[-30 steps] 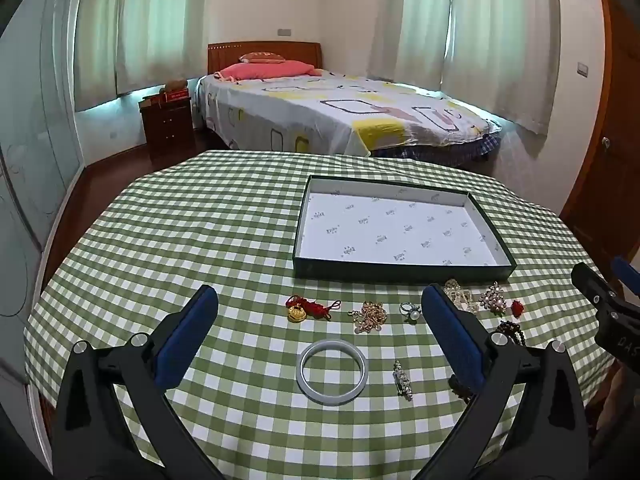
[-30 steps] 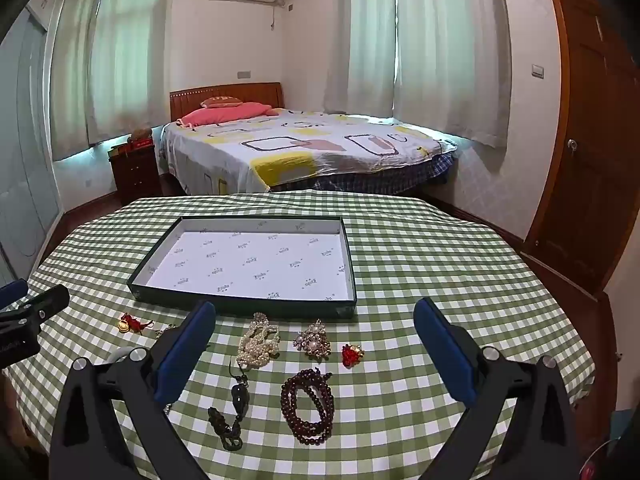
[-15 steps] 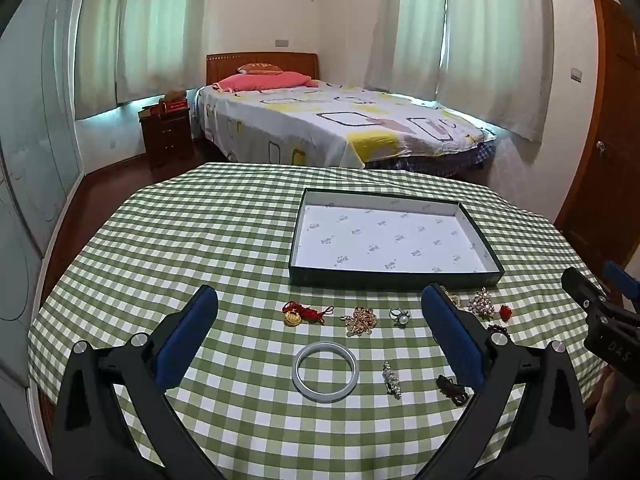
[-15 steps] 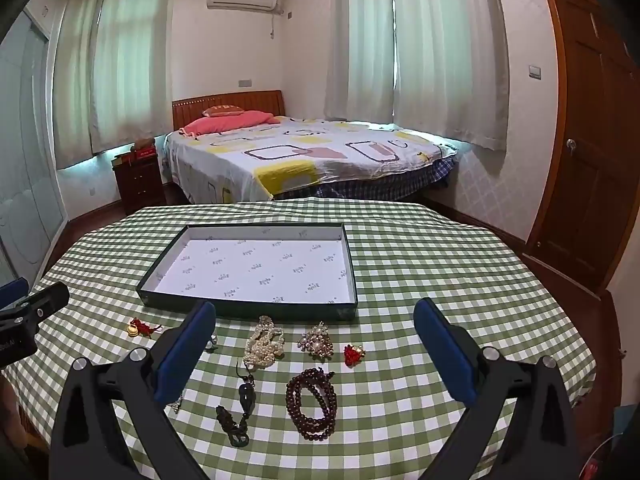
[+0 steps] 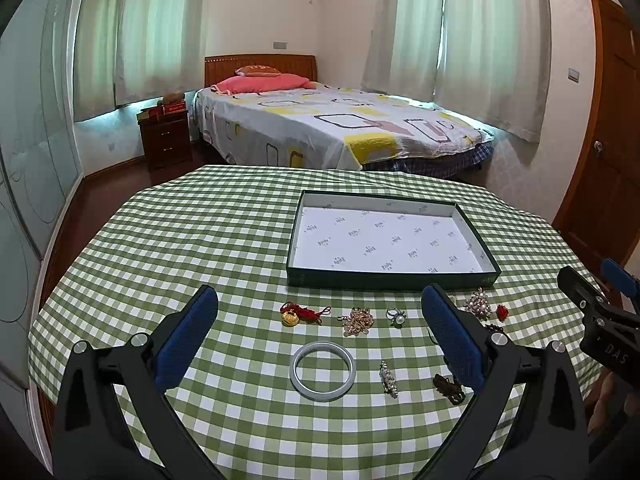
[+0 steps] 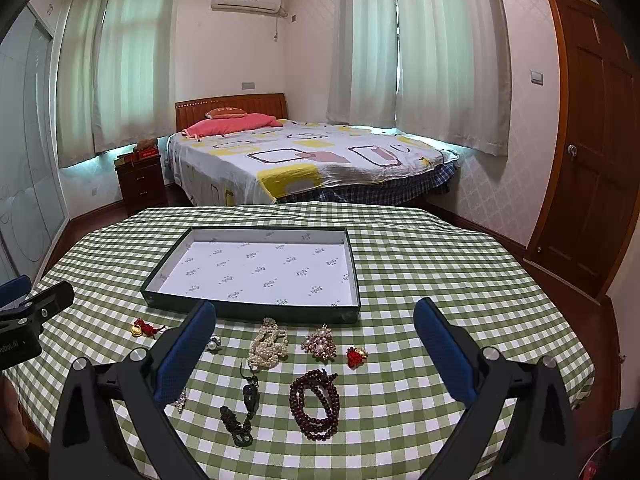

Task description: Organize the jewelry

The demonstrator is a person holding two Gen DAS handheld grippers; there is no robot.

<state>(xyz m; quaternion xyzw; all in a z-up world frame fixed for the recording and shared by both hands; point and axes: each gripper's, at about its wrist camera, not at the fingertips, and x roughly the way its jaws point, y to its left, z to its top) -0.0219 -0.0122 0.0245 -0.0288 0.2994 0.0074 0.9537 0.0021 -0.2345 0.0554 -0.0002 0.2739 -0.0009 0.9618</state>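
Observation:
A shallow dark green box (image 5: 394, 281) with white printed lining sits empty on the checked table (image 5: 200, 240); the right wrist view shows the same box (image 6: 256, 312). Before it lie a gold charm on red cord (image 5: 298, 315), a gold chain (image 5: 359, 321), a pearl ring (image 5: 396, 316), a pale bangle (image 5: 323, 371) and a small crystal clip (image 5: 388, 379). In the right wrist view I see a pearl strand (image 6: 268, 344), a jewelled brooch (image 6: 320, 342), a red flower piece (image 6: 356, 356), dark red beads (image 6: 316, 402) and a black pendant cord (image 6: 242, 412). My left gripper (image 5: 320, 340) and right gripper (image 6: 316, 354) both hang open above the jewelry, holding nothing.
A bed (image 5: 328, 128) and a dark nightstand (image 5: 166, 140) stand beyond the table. A wooden door (image 6: 592, 152) is at the right. Glass wardrobe panels (image 5: 28, 140) line the left wall. The table's left half (image 5: 180, 248) carries only the cloth.
Both grippers have drawn back and tilted up from the table, so the box and jewelry sit lower and smaller in view. Nothing on the table has moved.

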